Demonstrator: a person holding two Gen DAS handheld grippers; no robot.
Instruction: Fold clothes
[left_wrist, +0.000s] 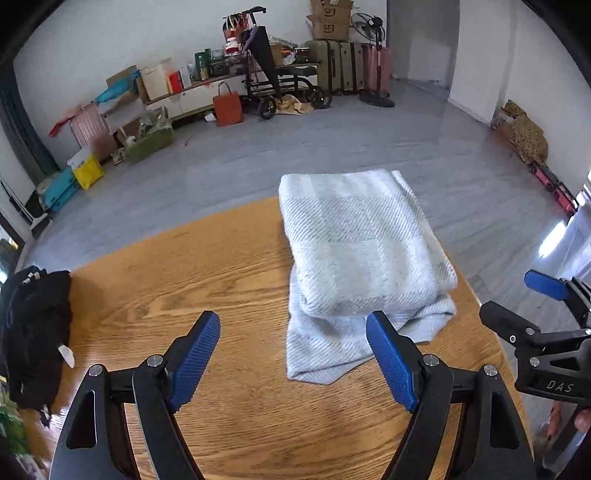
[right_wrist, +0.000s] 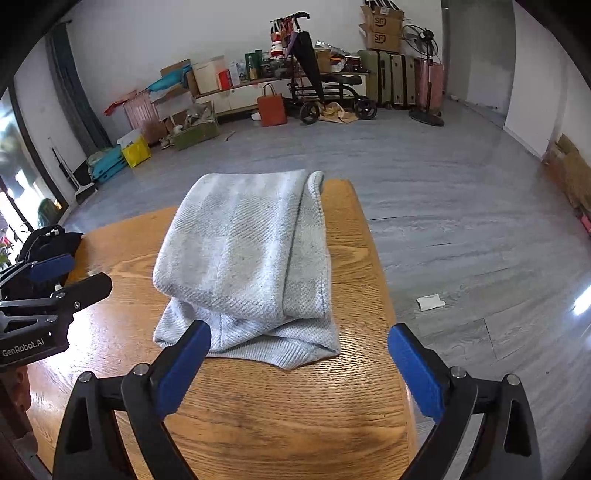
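Grey garment (left_wrist: 362, 254) folded on wooden table (left_wrist: 229, 266) — left gripper (left_wrist: 293, 354), right gripper (right_wrist: 299, 365) spread wide, empty

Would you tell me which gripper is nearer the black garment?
Left. The left gripper hovers just beside the black garment; the right gripper faces the folded grey garment, farther away.

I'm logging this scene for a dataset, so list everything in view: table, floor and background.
Folded pale grey knitted garment: one, centre of the table, nearer edge untidy.
Black clothes pile: one, table's left edge.
Oak-grain wooden table: one, orange-brown.
White paper scrap: one, grey floor right of the table.
Orange paper bag: one, floor by the far wall.
Black wheeled walker: one, far wall.
Suitcases: several, olive and pink, far right.
Standing fan: one, black, beside the suitcases.
Cardboard boxes: two, brown, stacked on the suitcases.
Left gripper: blue pads, open.
Right gripper: blue pads, open.
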